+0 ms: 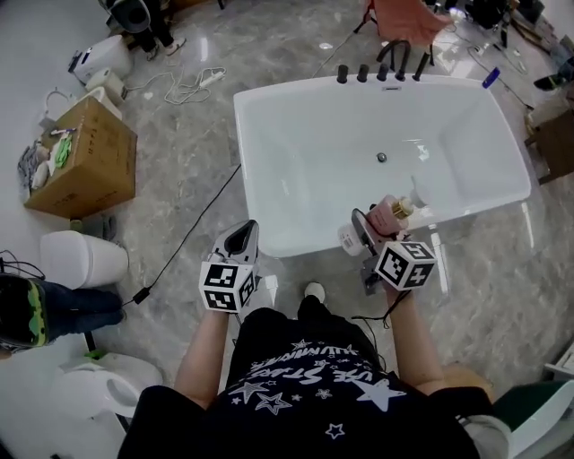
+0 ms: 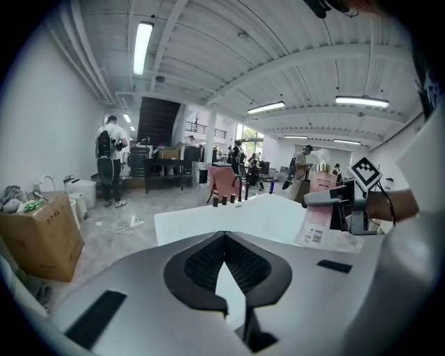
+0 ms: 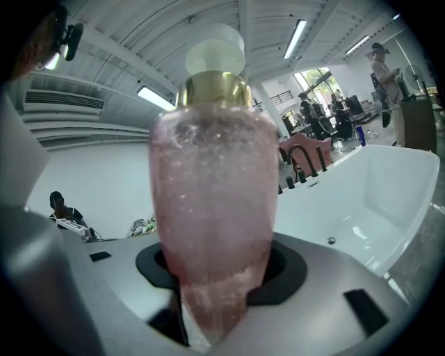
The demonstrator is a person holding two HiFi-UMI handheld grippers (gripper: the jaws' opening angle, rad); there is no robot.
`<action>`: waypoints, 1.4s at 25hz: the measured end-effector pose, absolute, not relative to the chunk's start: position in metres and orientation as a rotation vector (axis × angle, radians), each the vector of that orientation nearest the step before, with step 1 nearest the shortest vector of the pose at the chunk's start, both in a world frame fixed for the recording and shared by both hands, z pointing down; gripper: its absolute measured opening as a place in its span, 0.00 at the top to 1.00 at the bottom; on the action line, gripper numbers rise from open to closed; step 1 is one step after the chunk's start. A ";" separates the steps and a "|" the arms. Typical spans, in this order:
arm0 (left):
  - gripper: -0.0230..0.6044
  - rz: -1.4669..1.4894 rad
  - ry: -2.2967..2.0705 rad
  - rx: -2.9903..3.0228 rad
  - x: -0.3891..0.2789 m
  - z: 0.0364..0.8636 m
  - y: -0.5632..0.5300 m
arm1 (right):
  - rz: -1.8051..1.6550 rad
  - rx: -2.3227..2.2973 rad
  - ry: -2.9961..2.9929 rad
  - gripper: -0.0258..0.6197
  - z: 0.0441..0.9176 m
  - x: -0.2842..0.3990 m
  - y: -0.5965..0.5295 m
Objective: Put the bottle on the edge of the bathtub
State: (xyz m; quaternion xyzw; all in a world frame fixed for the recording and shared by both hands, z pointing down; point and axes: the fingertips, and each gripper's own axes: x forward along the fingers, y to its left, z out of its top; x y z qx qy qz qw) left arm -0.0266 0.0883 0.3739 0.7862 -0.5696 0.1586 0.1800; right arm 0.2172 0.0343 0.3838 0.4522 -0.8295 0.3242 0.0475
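Observation:
A pink bottle (image 1: pixel 387 213) with a gold collar and white cap is clamped in my right gripper (image 1: pixel 372 229), just over the near rim of the white bathtub (image 1: pixel 300 244). In the right gripper view the bottle (image 3: pixel 212 208) stands upright between the jaws and fills the middle, with the bathtub (image 3: pixel 375 181) behind it to the right. My left gripper (image 1: pixel 244 235) hangs beside the tub's near left corner with its jaws together and nothing in them. From the left gripper view, past the left gripper (image 2: pixel 224 240), the bottle (image 2: pixel 321 182) shows at the right over the bathtub (image 2: pixel 229 215).
Black tap fittings (image 1: pixel 381 72) line the tub's far rim. A cardboard box (image 1: pixel 85 161) full of clutter and a white bin (image 1: pixel 81 260) stand on the floor at left. A black cable (image 1: pixel 193 233) runs across the marble floor. A pink chair (image 1: pixel 408 18) is behind the tub.

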 end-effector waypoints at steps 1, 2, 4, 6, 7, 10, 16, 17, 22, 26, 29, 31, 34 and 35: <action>0.94 0.452 -1.619 2.211 -0.029 0.375 0.084 | 0.989 1.374 -2.528 0.62 0.386 0.217 0.026; 0.94 0.455 -1.629 2.202 -0.032 0.377 0.081 | 0.993 1.372 -2.527 0.62 0.389 0.215 0.019; 0.94 0.462 -1.649 2.190 -0.040 0.379 0.073 | 1.006 1.367 -2.528 0.62 0.393 0.211 0.006; 0.94 0.468 -1.660 2.178 -0.049 0.382 0.059 | 1.008 1.363 -2.532 0.62 0.395 0.204 -0.010; 0.94 0.466 -1.661 2.174 -0.053 0.384 0.050 | 1.004 1.360 -2.532 0.62 0.395 0.201 -0.018; 0.94 0.463 -1.639 2.196 -0.060 0.388 0.022 | 0.995 1.365 -2.522 0.62 0.399 0.190 -0.038; 0.94 0.485 -1.534 2.285 -0.073 0.396 -0.053 | 0.998 1.441 -2.465 0.62 0.406 0.173 -0.091; 0.94 0.488 -1.521 2.296 -0.077 0.398 -0.067 | 1.001 1.458 -2.454 0.62 0.408 0.170 -0.102; 0.94 0.506 -1.446 2.299 -0.111 0.412 -0.139 | 1.007 1.541 -2.371 0.62 0.421 0.141 -0.170; 0.94 0.503 -1.387 2.309 -0.144 0.430 -0.185 | 0.987 1.586 -2.330 0.62 0.438 0.108 -0.222; 0.94 0.511 -1.369 2.312 -0.161 0.448 -0.220 | 0.954 1.611 -2.318 0.62 0.452 0.091 -0.264; 0.94 0.509 -1.366 2.302 -0.175 0.460 -0.244 | 0.939 1.628 -2.311 0.62 0.462 0.080 -0.294; 0.94 0.503 -1.356 2.294 -0.186 0.478 -0.276 | 0.906 1.655 -2.295 0.62 0.478 0.071 -0.337; 0.94 0.505 -1.350 2.297 -0.188 0.484 -0.286 | 0.889 1.664 -2.290 0.62 0.483 0.070 -0.351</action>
